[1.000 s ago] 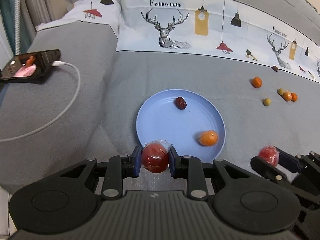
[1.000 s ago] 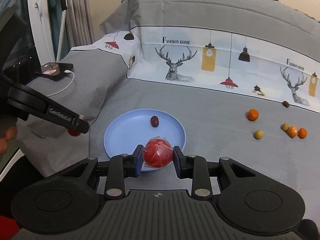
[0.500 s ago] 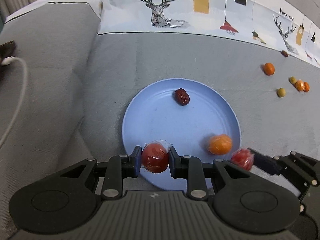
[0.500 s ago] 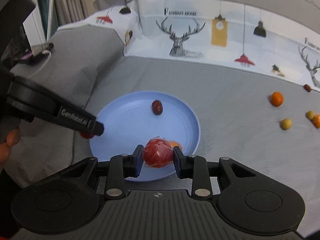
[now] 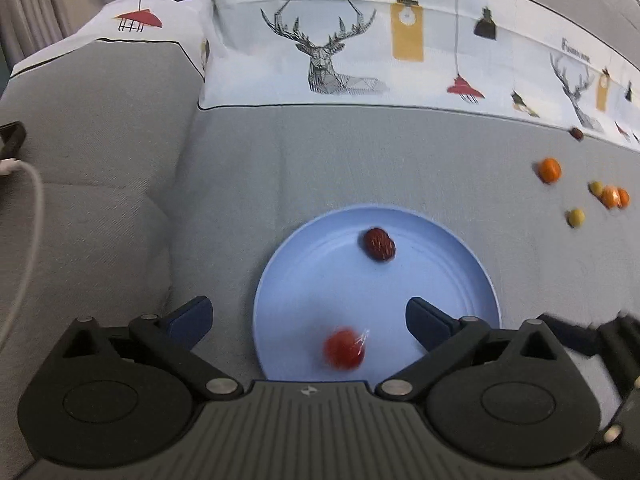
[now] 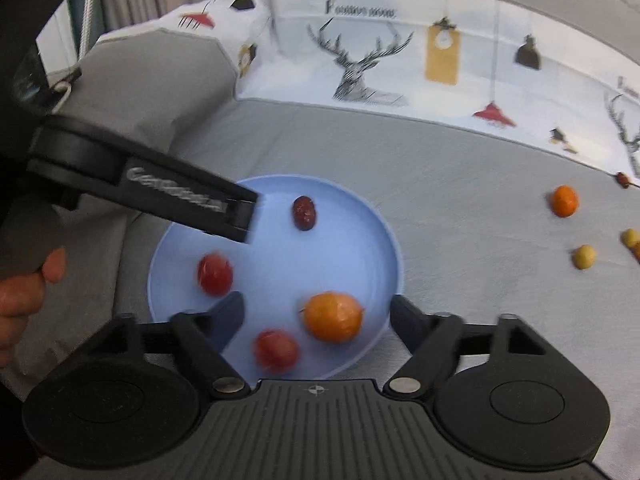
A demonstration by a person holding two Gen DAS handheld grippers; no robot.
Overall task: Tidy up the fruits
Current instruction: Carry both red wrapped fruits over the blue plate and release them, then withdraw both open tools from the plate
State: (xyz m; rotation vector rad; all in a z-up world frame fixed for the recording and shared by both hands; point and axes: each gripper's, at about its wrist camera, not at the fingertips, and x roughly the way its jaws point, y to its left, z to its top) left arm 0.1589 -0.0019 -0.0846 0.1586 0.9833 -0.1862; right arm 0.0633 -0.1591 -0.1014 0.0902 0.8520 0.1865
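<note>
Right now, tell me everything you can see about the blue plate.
The plate is round, pale blue, smooth and plastic-looking, with a shallow raised rim and faint rings in its base. It lies flat on the grey cloth. On it are a dark red date near the far side, an orange fruit and two red fruits, all apart from one another. Both grippers hang open above its near edge; neither visibly touches it.

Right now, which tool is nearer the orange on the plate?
Right. The right tool is open with the orange lying between its fingers, untouched. The left tool is open over the plate's other side, above a red fruit.
</note>
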